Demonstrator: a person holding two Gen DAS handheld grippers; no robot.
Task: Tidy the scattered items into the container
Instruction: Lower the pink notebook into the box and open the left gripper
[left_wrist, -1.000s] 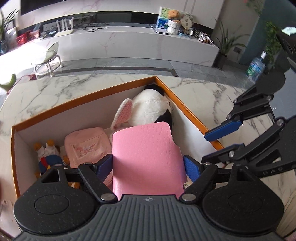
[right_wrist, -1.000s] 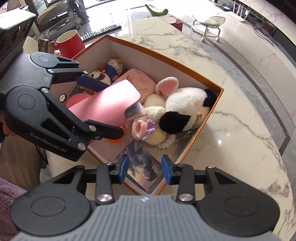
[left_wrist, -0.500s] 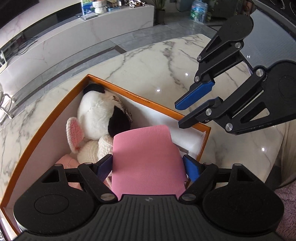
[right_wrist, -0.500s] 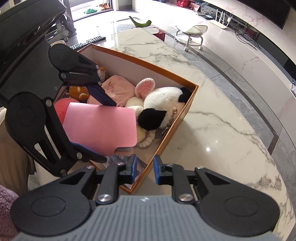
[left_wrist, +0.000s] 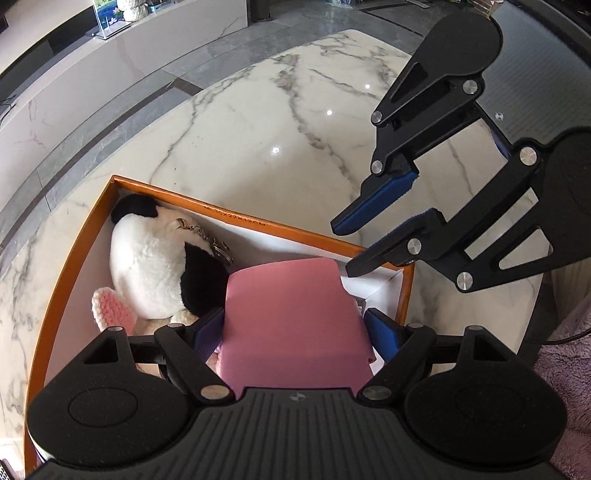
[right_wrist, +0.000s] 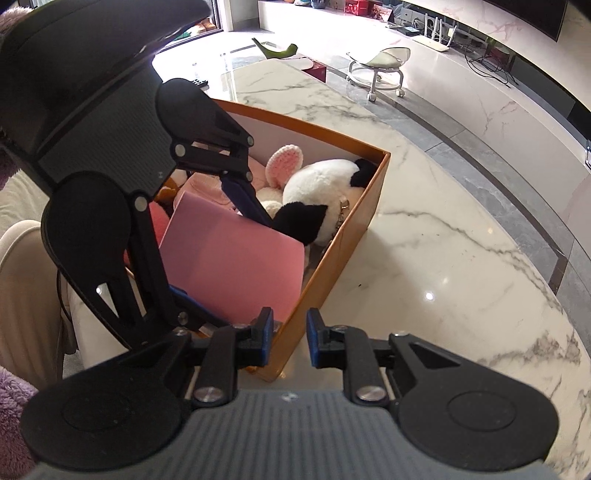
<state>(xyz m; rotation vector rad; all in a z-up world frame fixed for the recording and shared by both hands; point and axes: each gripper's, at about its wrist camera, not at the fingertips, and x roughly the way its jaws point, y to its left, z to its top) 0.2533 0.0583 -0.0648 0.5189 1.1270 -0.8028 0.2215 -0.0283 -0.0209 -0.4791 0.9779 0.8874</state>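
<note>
2 pads (left_wrist: 380, 334) clamp pink card (left_wrist: 291, 325) (over box (left_wrist: 70, 269)).

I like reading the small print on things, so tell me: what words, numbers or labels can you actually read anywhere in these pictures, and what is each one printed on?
"ML30X22X12CM", roughly: small print along the orange box rim, in the left wrist view; the first characters are uncertain.
Picture stand on the far counter: any text is too small to read.
Left gripper, right gripper and pink sheet: no readable lettering.

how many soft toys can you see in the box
2. A black-and-white plush lies at the far end of the box, and a crocheted bunny with pink ears sits beside it. More may be hidden under the pink sheet.
</note>
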